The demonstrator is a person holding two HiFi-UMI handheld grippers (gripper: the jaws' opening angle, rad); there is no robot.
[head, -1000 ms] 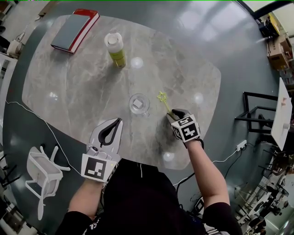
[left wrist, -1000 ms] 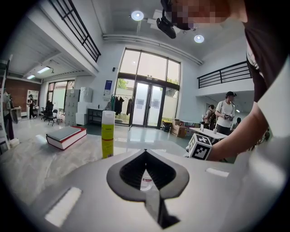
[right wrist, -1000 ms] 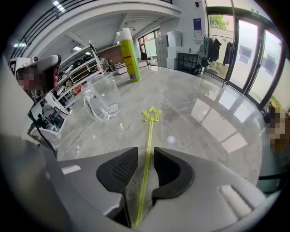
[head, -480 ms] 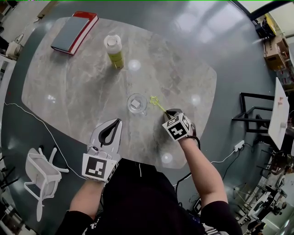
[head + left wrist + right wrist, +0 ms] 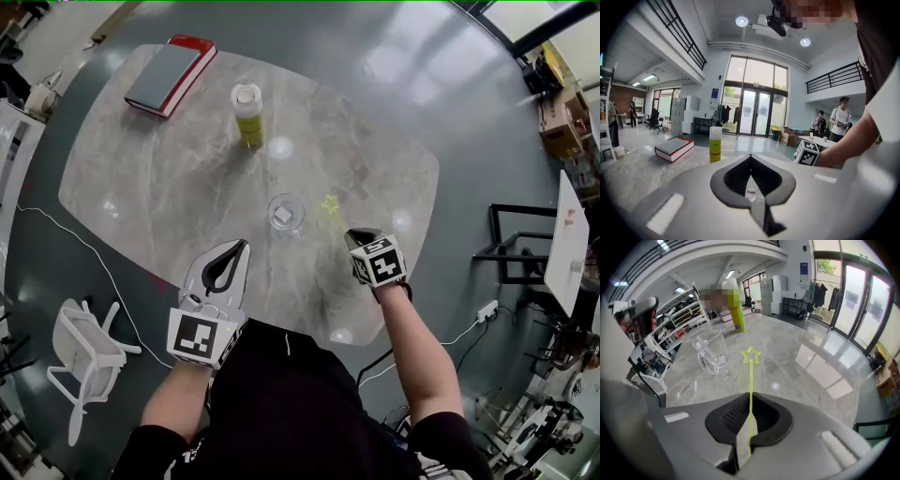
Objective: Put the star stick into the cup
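Jaws of my right gripper (image 5: 749, 423) have just closed on the star stick (image 5: 751, 380), pinching its lower end — its long axis runs straight out ahead, star foremost. Just left of the star stands the cup (image 5: 712, 359), near but apart.

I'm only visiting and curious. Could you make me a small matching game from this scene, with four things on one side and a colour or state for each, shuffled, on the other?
Things:
1. star stick
2. cup
3. bottle
4. book

Descriptions:
A. see-through, standing upright
B. grey cover with a red edge
C. pinched in the right gripper
D. yellow-green with a white cap

Pairs: 1-C, 2-A, 3-D, 4-B
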